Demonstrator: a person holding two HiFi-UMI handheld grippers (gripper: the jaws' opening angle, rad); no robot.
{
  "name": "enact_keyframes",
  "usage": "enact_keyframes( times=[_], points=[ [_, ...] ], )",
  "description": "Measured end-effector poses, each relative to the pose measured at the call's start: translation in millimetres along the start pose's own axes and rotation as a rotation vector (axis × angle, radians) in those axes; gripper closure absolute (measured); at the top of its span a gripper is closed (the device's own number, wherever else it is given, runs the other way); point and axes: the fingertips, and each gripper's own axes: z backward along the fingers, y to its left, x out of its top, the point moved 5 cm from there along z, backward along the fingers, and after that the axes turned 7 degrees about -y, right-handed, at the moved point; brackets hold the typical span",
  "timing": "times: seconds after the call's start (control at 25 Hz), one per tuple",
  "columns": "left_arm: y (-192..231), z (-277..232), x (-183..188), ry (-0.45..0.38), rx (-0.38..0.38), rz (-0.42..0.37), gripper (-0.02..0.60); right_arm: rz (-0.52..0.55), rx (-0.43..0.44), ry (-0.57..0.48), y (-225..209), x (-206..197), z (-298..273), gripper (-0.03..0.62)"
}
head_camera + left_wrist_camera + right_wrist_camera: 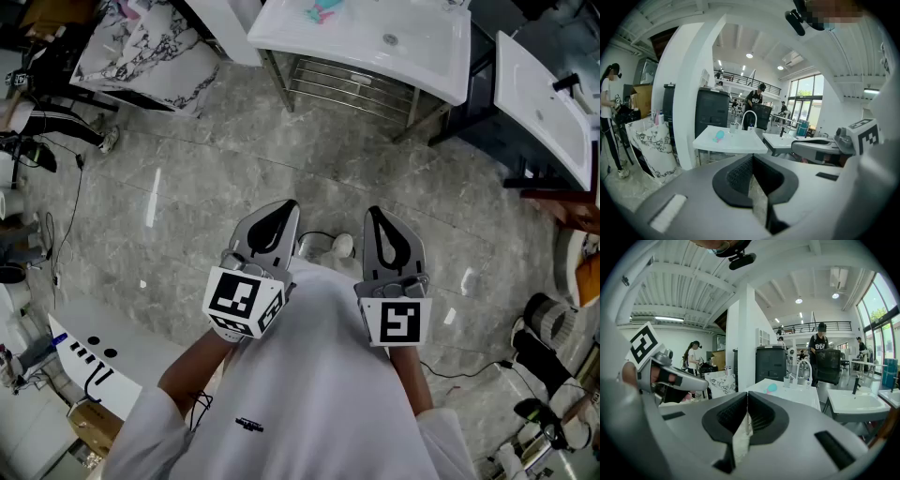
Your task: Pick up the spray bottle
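The spray bottle is a small teal thing lying on a white sink top at the far edge of the head view. It also shows as a teal shape in the left gripper view and the right gripper view, well ahead of both jaws. My left gripper and right gripper are held side by side close to the person's chest, over the stone floor. Both point toward the sink. The left gripper has its jaws pressed together with nothing between them, and so does the right gripper.
A metal rack sits under the sink top. A second white sink stands to the right, and a marbled panel leans at the far left. Cables and gear lie along both floor edges. A person stands behind the sinks, another at the left.
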Motion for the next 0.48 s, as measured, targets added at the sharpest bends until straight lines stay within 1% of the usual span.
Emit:
enact_keyframes(
  times=[0.12, 0.24, 0.36, 0.44, 0.48],
  points=[
    [-8, 2, 1, -0.015, -0.008, -0.012, 0.578, 0.032, 0.001, -0.017, -5, -2, 8, 0.588],
    [-6, 4, 3, -0.015, -0.018, -0.011, 0.578, 0.008, -0.016, -0.015, -3, -2, 10, 0.588],
    [3, 7, 10, -0.025, -0.035, -0.017, 0.578, 0.015, -0.017, -0.025, 7, 4, 5, 0.588],
    [14, 7, 11, -0.023, -0.047, -0.020, 0.578, 0.030, -0.039, -0.021, 15, 4, -2, 0.587],
    [22, 8, 11, -0.022, -0.053, -0.020, 0.578, 0.021, -0.055, -0.016, 19, 2, -6, 0.587]
  ],
)
